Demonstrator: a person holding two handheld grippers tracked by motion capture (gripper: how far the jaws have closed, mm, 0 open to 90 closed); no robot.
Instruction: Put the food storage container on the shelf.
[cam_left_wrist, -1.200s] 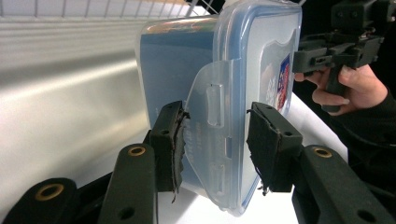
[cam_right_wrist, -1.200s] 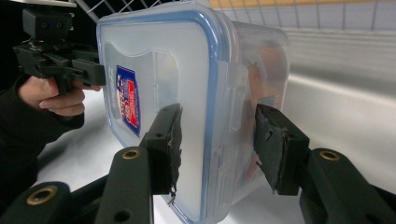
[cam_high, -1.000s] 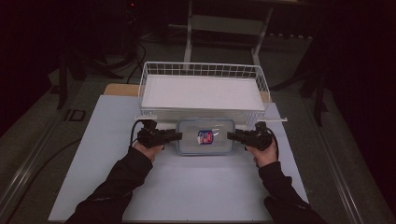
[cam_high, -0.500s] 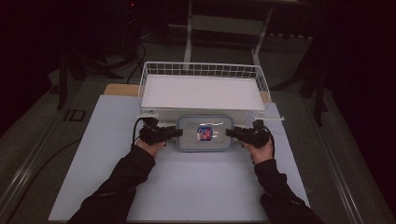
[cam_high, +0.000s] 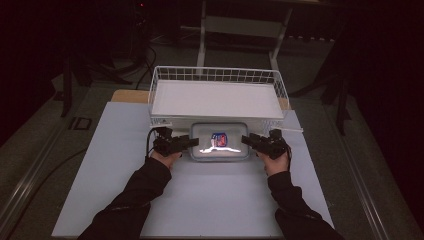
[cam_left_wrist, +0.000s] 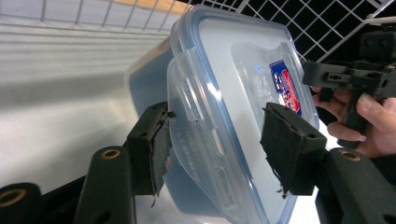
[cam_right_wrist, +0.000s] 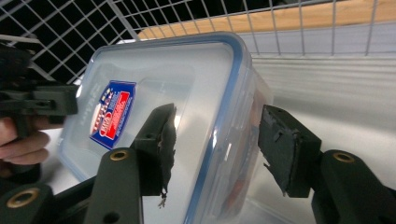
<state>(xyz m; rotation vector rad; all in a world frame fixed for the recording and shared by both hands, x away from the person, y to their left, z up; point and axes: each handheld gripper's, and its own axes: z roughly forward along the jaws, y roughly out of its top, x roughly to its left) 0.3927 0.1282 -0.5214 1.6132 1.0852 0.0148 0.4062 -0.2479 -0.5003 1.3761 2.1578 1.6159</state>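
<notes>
1. High view, far left: pale bench (cam_high: 100, 200) with a sleeved forearm coming in from the bottom edge.
2. Left hand-held gripper (cam_high: 192, 143) at the container's left end, jaws level and pointing right.
3. Left gripper view: jaws just been opening, now parted on either side of the side latch (cam_left_wrist: 187, 93); one pad seemingly clear of the lid, the other possibly brushing the wall, hard to tell.
4. Middle: clear plastic container (cam_high: 220, 141) with a blue-rimmed lid and a red-and-blue label (cam_high: 219, 139), flat on the bench, just in front of the white wire basket (cam_high: 215, 75).
5. Right hand-held gripper (cam_high: 248, 140) at the container's right end, pointing left.
6. Right gripper view: jaws just been opening, astride the lid's edge (cam_right_wrist: 224, 116), pads standing off it, nothing gripped.
</notes>
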